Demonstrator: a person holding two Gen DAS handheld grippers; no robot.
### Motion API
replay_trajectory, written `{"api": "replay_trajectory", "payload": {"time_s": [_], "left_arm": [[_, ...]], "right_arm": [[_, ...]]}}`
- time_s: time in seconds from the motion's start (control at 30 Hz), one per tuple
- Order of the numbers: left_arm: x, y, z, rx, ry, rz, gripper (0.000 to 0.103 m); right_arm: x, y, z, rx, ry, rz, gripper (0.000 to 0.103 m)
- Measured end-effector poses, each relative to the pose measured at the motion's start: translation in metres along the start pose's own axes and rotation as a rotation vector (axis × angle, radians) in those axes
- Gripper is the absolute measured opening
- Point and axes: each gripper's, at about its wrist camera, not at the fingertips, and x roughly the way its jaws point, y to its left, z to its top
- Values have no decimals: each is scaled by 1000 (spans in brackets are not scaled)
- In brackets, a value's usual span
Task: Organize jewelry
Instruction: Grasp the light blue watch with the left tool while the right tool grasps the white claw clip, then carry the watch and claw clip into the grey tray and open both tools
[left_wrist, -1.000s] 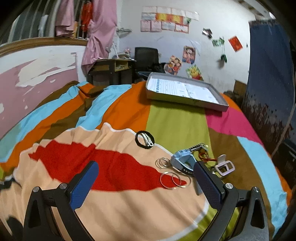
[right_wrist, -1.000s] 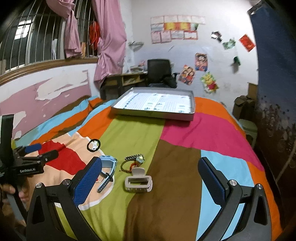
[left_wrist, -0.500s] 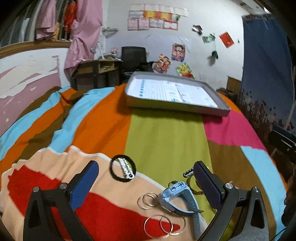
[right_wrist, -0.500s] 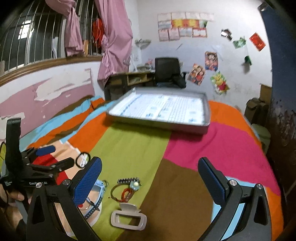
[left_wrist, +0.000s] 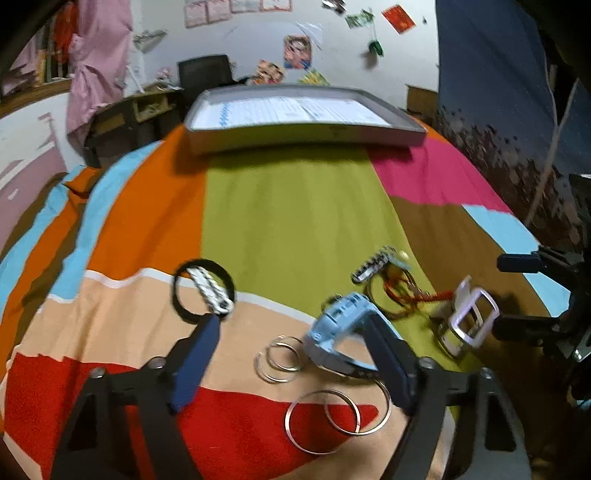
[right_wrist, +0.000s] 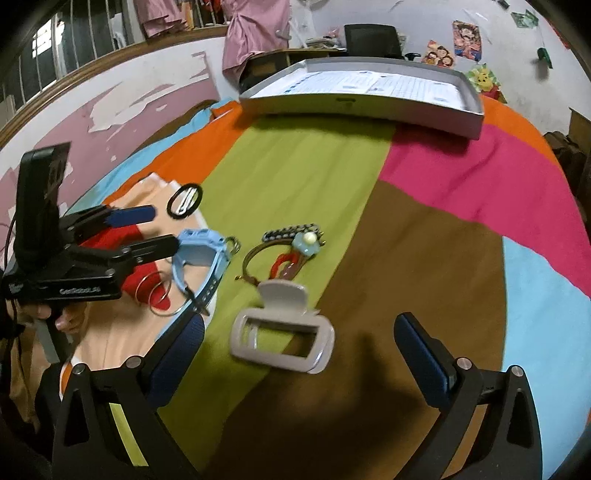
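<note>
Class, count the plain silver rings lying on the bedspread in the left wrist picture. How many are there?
4: two small overlapping rings left of the blue watch, two larger overlapping rings nearer the camera, one partly behind the left tongs. More may be hidden.

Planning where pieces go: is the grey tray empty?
Apparently empty: the grey tray shows only a printed liner in both views; the jewelry lies on the bedspread.

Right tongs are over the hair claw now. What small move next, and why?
Probably lower the right tongs straight down. They are open, and the beige hair claw lies loose on the bedspread between them, untouched.
</note>
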Motion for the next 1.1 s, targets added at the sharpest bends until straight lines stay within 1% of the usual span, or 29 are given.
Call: {"api": "replay_trajectory", "payload": {"time_s": [0.03,0.07,0.1,0.13,0.17,0.23,0.27,0.33,0.37,0.4,0.43,0.47,0.63,0.7,0.8,0.97,1.07,1.1], "left_arm": [[3,-2,0,9,9,-7,69],[6,-2,0,18,20,-16,66],[8,-3,1,24,30,-26,61],[11,-3,3,28,40,-37,59],[15,-5,4,40,57,-52,57],[21,-8,7,64,85,-68,48],[24,-9,8,77,102,-83,45],[31,-12,9,105,141,-110,34],[32,-13,9,111,151,-116,32],[33,-14,9,117,158,-117,31],[33,-14,9,117,161,-117,31],[34,-15,10,118,168,-117,31],[31,-17,13,106,186,-108,27],[27,-18,14,88,180,-105,25],[20,-18,13,52,175,-101,24],[1,-18,7,-25,162,-128,23],[-10,-17,4,-79,151,-146,23],[-13,-16,4,-97,147,-149,23]], "right_arm": [[2,2,-1,-5,4,-3,94],[4,4,-1,-6,11,-3,92],[8,6,-2,-5,24,1,87],[10,6,-3,-5,36,6,83],[10,6,-3,-5,43,6,82],[19,10,-3,-9,65,9,81],[21,10,-3,-6,73,11,80],[25,11,-3,0,82,13,80],[26,11,-3,2,83,11,80],[27,12,-3,1,81,6,75],[28,12,-3,-1,79,3,68],[29,13,-2,-2,78,1,64],[25,12,-3,14,62,14,63],[19,9,-5,18,53,19,63],[7,8,-3,19,20,13,63],[-11,0,3,43,-31,4,63],[-19,-4,5,62,-65,19,63],[-24,-5,6,72,-89,29,63]]}}
